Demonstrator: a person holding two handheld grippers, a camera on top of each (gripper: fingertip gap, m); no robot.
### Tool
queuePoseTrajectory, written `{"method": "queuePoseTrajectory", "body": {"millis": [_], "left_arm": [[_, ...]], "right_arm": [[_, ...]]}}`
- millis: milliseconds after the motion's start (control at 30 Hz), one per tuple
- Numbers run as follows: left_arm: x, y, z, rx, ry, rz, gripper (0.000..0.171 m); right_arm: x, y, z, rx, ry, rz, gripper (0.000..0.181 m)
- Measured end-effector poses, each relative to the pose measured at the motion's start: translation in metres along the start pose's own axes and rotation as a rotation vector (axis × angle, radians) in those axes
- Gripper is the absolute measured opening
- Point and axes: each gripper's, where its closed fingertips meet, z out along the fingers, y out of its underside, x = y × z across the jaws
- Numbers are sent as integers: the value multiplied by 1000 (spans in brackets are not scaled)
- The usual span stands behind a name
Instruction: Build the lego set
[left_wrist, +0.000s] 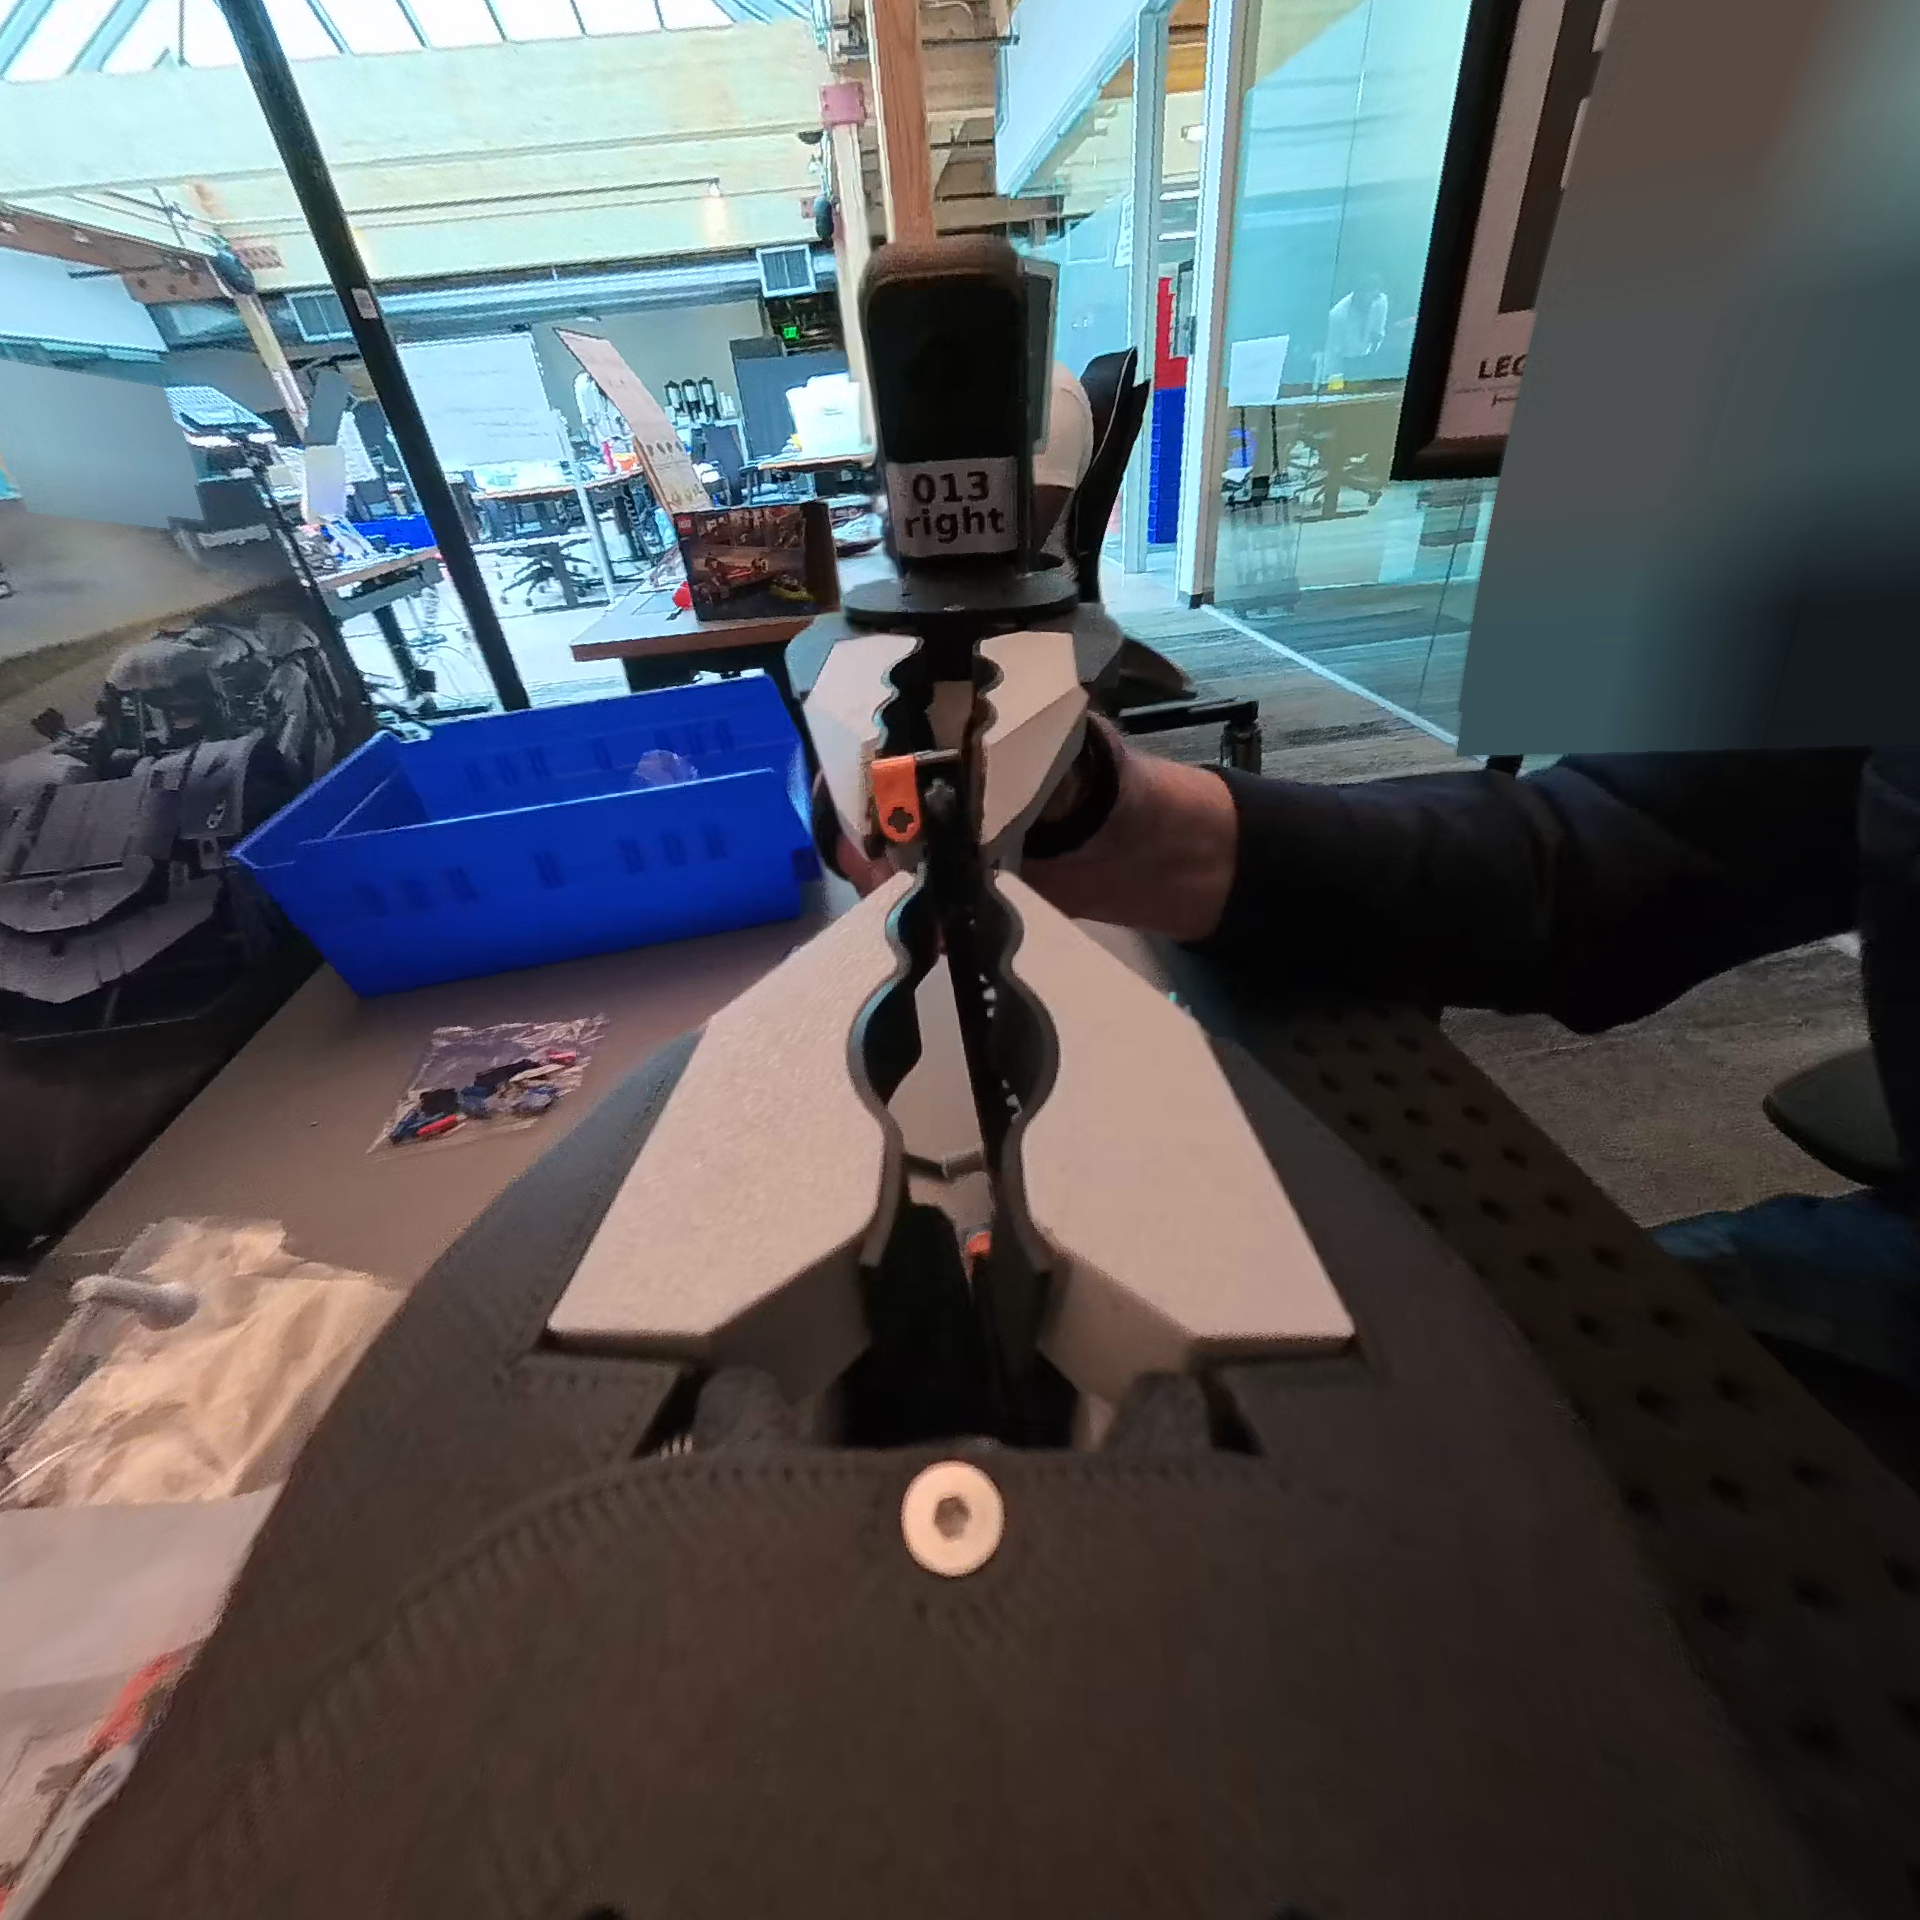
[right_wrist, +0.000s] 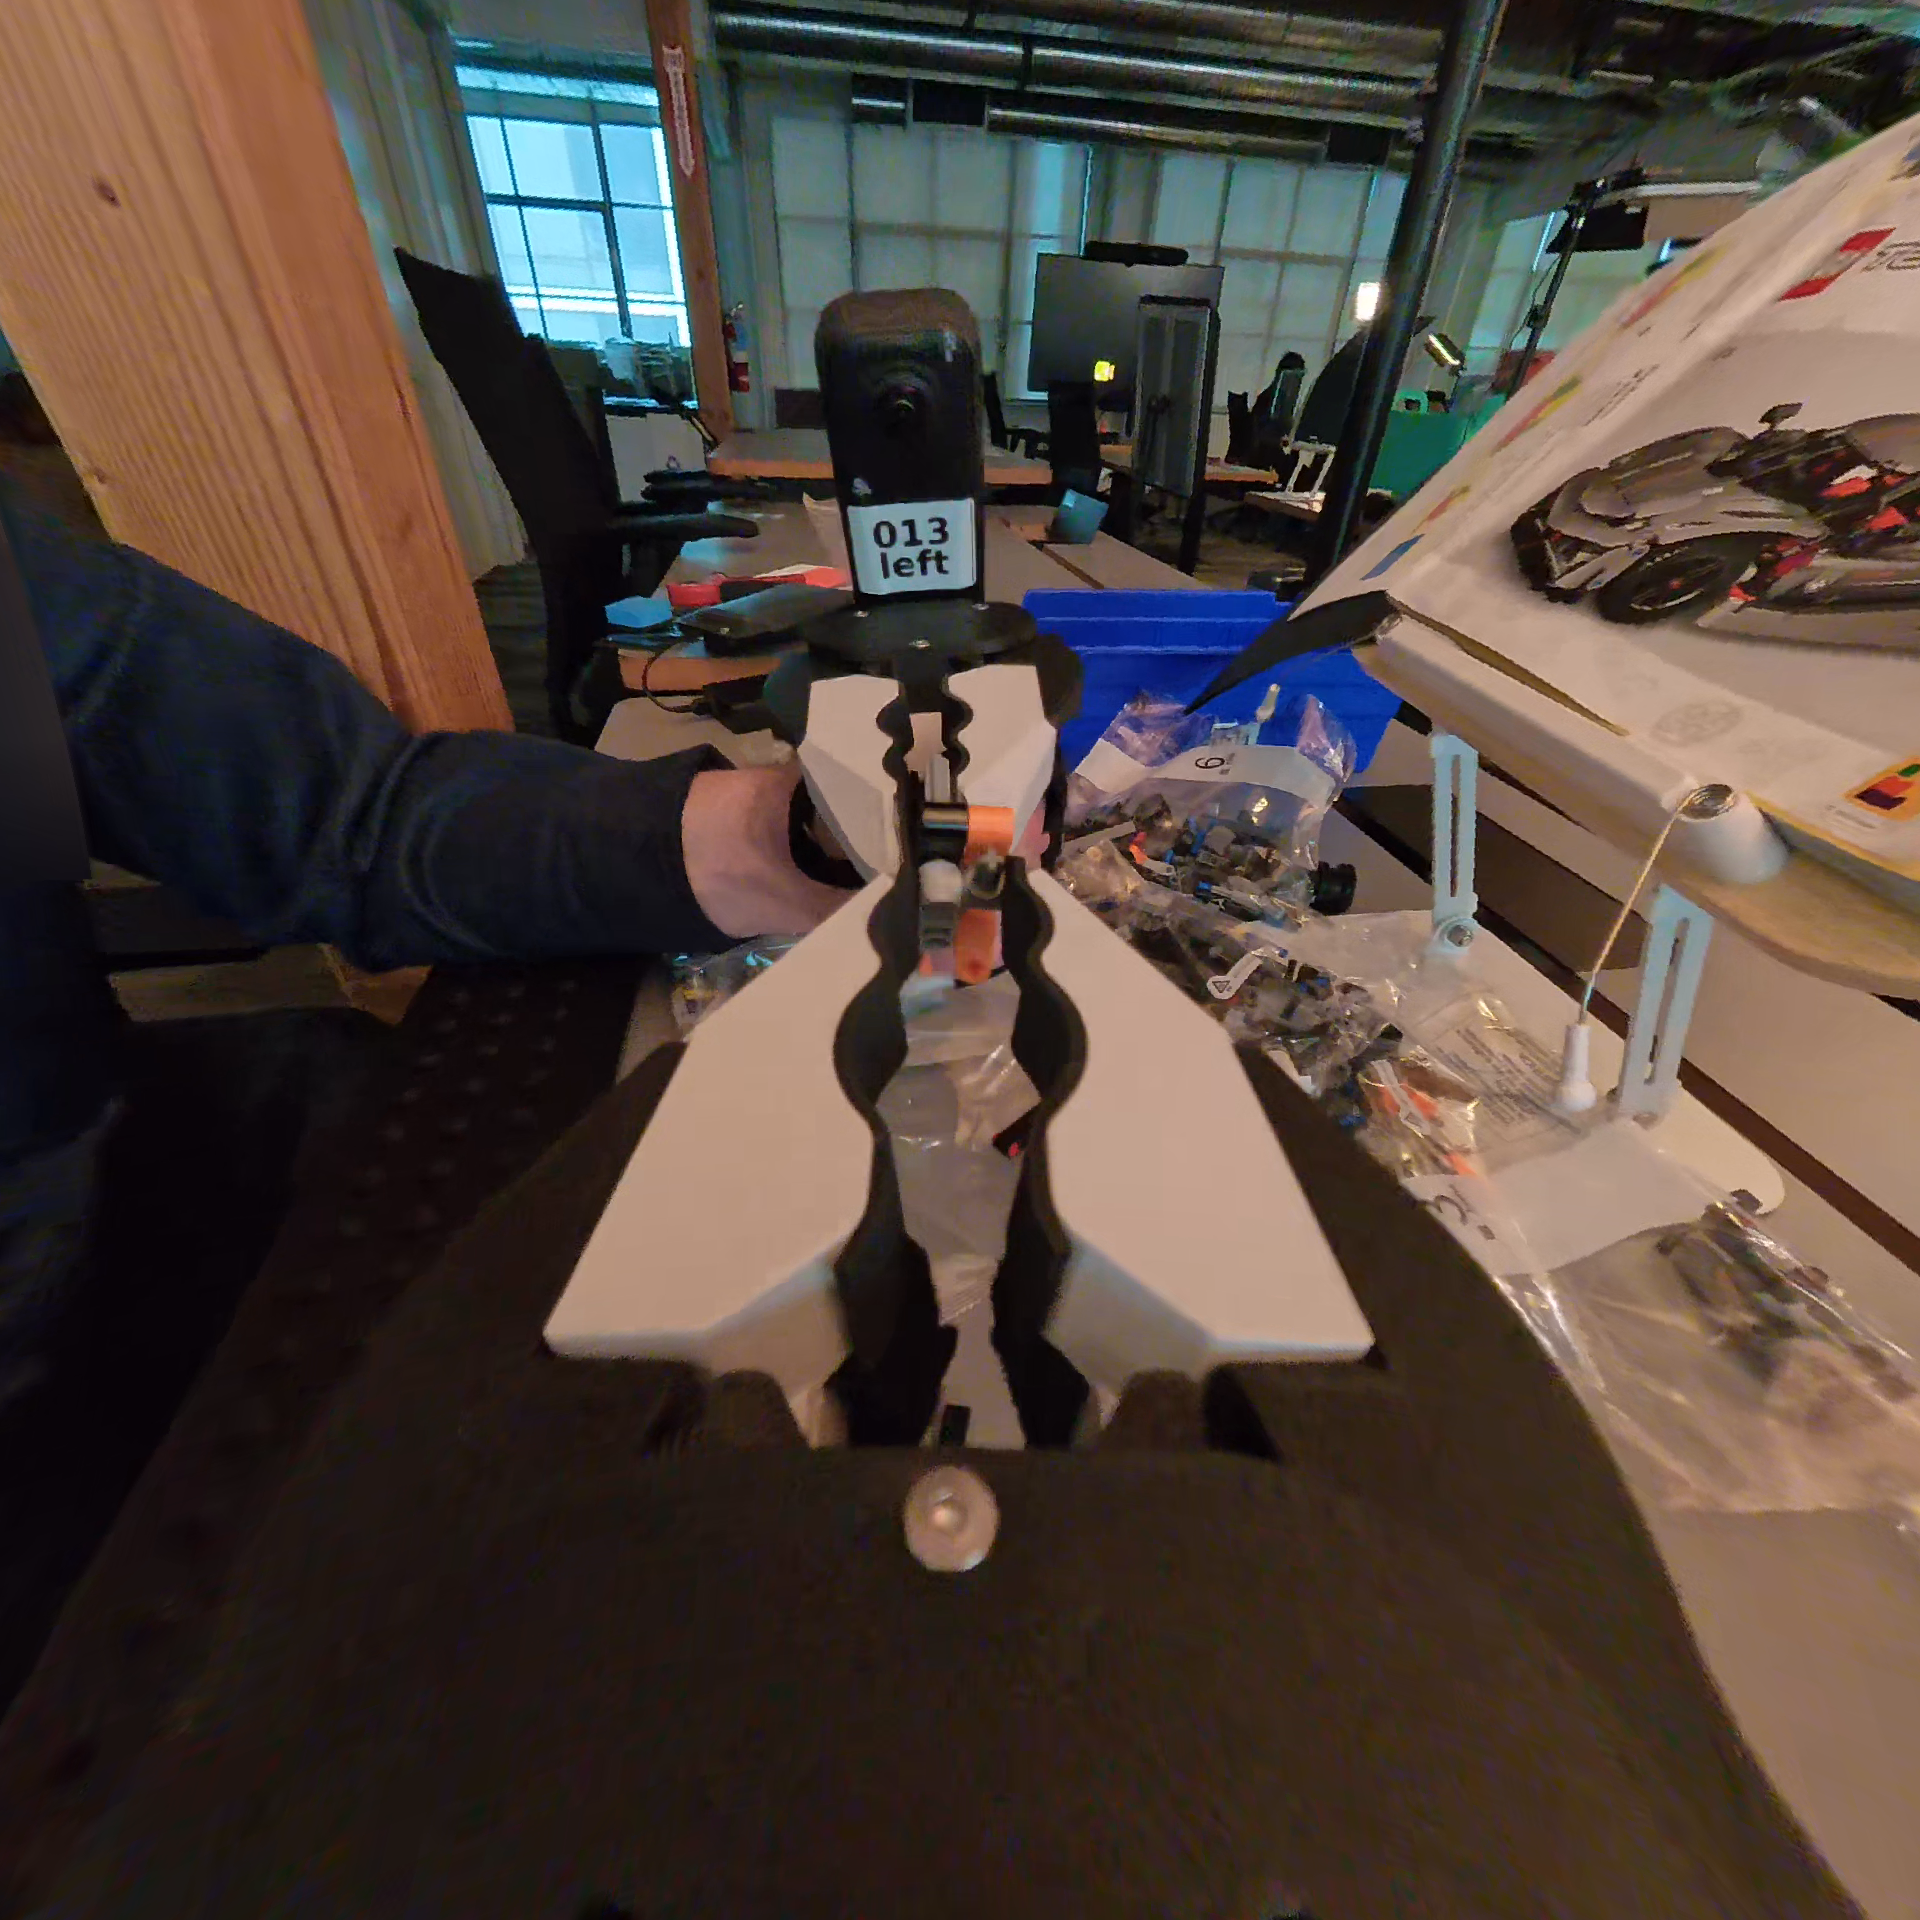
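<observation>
The two grippers meet tip to tip above the table. My left gripper (left_wrist: 940, 883) is shut on a long black Lego rod (left_wrist: 977, 1039) that runs forward between its fingers. My right gripper (right_wrist: 951, 883) is shut on a small orange Lego connector (right_wrist: 977, 935) with black and white bits on it. The rod's end touches that connector (left_wrist: 896, 800) at the right gripper's tips. In the left wrist view the right gripper (left_wrist: 935, 769) faces me. In the right wrist view the left gripper (right_wrist: 935, 758) faces me.
A blue bin (left_wrist: 540, 831) and a small bag of parts (left_wrist: 488, 1081) lie left on the table, with clear bags (left_wrist: 187, 1382) nearer. An instruction booklet on a white stand (right_wrist: 1662, 520) rises at right over several bags of parts (right_wrist: 1195, 831). A wooden post (right_wrist: 208, 312) stands left. Both grippers' tips are close together, under 4 cm apart.
</observation>
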Motion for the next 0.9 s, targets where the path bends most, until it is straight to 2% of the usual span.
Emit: {"method": "queuePoseTrajectory", "body": {"millis": [300, 567, 800, 867, 900], "left_arm": [[10, 0, 2, -30, 50, -17, 6], [17, 11, -1, -127, 84, 24, 6], [11, 13, -3, -108, 59, 18, 6], [8, 13, -1, -127, 30, 63, 6], [9, 13, 1, -134, 29, 79, 7]], "right_arm": [[-9, 6, -5, -78, -8, -90, 14], [-16, 20, -6, -178, -34, -130, 14], [-11, 18, -1, -102, -75, 24, 14], [-7, 18, 0, -83, -76, 57, 15], [-8, 21, 3, -90, -97, 83, 24]]}}
